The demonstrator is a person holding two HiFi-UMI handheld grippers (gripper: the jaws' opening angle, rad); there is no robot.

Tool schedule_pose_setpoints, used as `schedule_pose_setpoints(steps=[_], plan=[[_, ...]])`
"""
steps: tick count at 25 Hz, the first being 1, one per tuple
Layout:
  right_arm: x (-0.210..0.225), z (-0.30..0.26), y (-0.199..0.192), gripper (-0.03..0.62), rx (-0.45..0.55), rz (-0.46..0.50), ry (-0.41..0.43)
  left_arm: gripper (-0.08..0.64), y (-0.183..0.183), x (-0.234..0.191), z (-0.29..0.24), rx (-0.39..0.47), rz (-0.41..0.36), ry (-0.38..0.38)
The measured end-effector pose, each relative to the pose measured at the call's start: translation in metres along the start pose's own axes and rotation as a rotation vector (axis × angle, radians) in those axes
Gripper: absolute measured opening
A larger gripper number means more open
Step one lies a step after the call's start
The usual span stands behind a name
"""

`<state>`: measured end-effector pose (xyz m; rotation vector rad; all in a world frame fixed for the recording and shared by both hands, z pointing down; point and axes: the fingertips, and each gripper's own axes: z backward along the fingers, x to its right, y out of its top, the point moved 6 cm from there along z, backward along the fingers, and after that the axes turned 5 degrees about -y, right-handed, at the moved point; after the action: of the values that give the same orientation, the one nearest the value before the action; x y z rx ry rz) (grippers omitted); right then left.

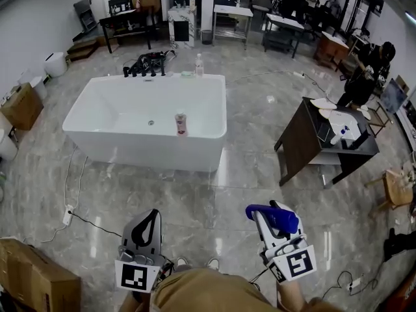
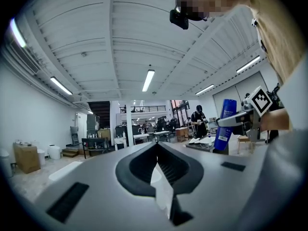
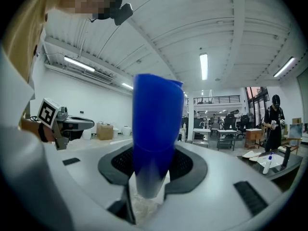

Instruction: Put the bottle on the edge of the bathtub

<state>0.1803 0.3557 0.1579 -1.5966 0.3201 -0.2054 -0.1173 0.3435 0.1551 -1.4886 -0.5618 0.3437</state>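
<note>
The marble floor carries a bathtub far left, a table right, and a box near left.

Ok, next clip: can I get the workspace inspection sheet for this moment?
Surface: grey stone-look floor; white bathtub ahead, most of its rim bare.
Job's things: blue bottle, carried, not yet at the bathtub.
Clutter: pink bottle at the near rim; clear bottle on the far rim, beside black taps.
Grippers: left gripper jaws together, empty; right gripper jaws clamped on the blue bottle.
Cables: power strip with its lead on the floor at left; loose cable at lower right.
Surroundings: dark table at right; cardboard box at lower left; person at back right.
</note>
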Motion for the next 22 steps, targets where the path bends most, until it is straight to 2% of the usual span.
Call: schedule_pose_setpoints(steps=[8,13,17,22], plan=[[0.030,0.007,-0.015,0.158,0.011,-0.023,0.064,0.006,-0.003,0.036,-0.001,-0.044,-0.007,0.071],[0.036,0.009,-0.023,0.158,0.011,-0.038,0.085,0.006,-0.003,0.043,0.002,-0.057,-0.014,0.103],[0.040,0.011,-0.028,0.158,0.011,-0.044,0.090,0.006,-0.002,0.047,-0.002,-0.029,-0.042,0.108],[0.045,0.008,-0.032,0.158,0.006,-0.049,0.069,0.006,-0.009,0.046,-0.010,-0.054,-0.022,0.091]])
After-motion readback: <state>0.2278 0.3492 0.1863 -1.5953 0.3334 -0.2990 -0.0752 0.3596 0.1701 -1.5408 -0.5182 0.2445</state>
